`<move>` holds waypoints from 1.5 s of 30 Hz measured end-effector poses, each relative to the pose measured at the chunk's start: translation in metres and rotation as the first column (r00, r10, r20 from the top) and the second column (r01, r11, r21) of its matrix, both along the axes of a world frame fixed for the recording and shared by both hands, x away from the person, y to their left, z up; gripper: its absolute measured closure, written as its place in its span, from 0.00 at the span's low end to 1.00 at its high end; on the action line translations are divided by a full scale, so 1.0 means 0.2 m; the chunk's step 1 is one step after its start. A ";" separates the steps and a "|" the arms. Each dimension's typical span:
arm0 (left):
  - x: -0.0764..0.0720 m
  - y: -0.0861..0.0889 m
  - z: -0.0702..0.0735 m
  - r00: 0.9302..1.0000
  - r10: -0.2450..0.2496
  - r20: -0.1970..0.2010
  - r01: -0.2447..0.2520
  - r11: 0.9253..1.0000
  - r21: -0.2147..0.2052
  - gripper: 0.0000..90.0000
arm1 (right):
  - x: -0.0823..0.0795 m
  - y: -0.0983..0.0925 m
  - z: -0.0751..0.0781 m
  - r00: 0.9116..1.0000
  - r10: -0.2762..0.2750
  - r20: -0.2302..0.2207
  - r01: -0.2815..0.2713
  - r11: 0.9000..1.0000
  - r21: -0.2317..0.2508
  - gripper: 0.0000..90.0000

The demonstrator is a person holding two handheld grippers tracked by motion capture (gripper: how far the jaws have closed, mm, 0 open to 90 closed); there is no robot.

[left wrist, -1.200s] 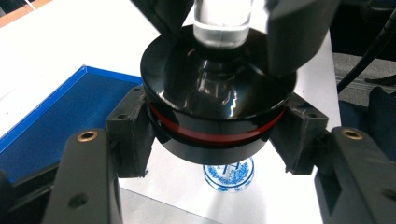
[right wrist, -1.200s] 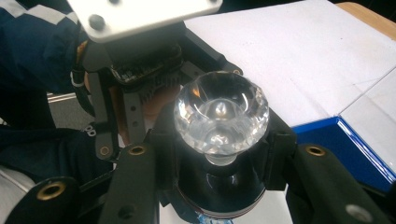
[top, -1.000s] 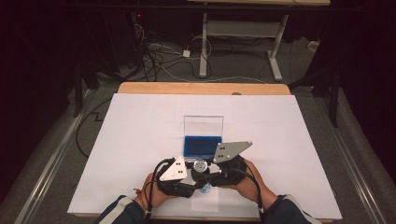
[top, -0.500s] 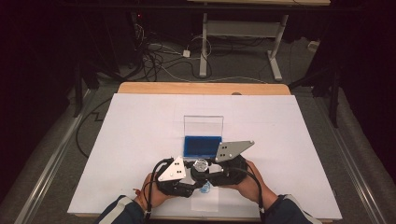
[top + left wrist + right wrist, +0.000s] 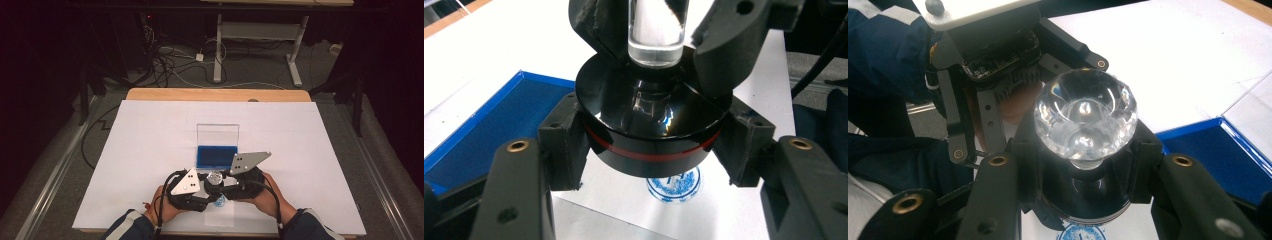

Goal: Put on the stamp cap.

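Note:
A stamp [image 5: 215,179] with a clear faceted knob [image 5: 1085,112] and a round black base [image 5: 651,130] ringed in red hovers just above a paper slip [image 5: 220,216]. My left gripper [image 5: 654,150] is shut on the black base, one pad on each side. My right gripper [image 5: 1085,155] comes from the opposite side. Its jaws flank the clear stem [image 5: 656,30] under the knob, and a small gap shows beside the stem. Under the stamp, a round blue imprint [image 5: 674,182] marks the slip.
An open blue ink pad [image 5: 216,156] with its clear lid [image 5: 217,134] raised lies just beyond the grippers. A white sheet [image 5: 310,150] covers the table. The table's front edge is close under the person's sleeves [image 5: 125,225].

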State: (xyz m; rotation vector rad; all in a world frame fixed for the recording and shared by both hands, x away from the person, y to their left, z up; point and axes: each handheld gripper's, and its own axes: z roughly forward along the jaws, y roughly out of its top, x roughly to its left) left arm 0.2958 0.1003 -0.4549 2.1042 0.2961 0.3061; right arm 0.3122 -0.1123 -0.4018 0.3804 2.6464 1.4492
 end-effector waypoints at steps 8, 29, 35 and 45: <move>-0.01 0.00 -0.01 1.000 0.002 0.008 -0.002 1.000 0.020 0.41 | 0.00 0.00 -0.02 1.000 -0.001 -0.014 0.001 1.000 -0.003 0.67; -0.01 -0.01 -0.02 1.000 0.007 0.009 -0.007 0.999 0.038 0.40 | 0.02 0.00 -0.05 0.999 -0.002 -0.041 0.002 1.000 -0.003 0.68; -0.01 -0.01 -0.02 1.000 0.006 0.014 -0.007 0.998 0.062 0.40 | 0.01 0.00 -0.05 0.999 -0.001 -0.037 0.000 1.000 -0.010 0.68; -0.01 -0.02 -0.02 1.000 0.012 0.008 -0.013 0.998 0.066 0.40 | 0.01 0.01 -0.05 1.000 -0.004 -0.024 0.003 1.000 -0.031 0.68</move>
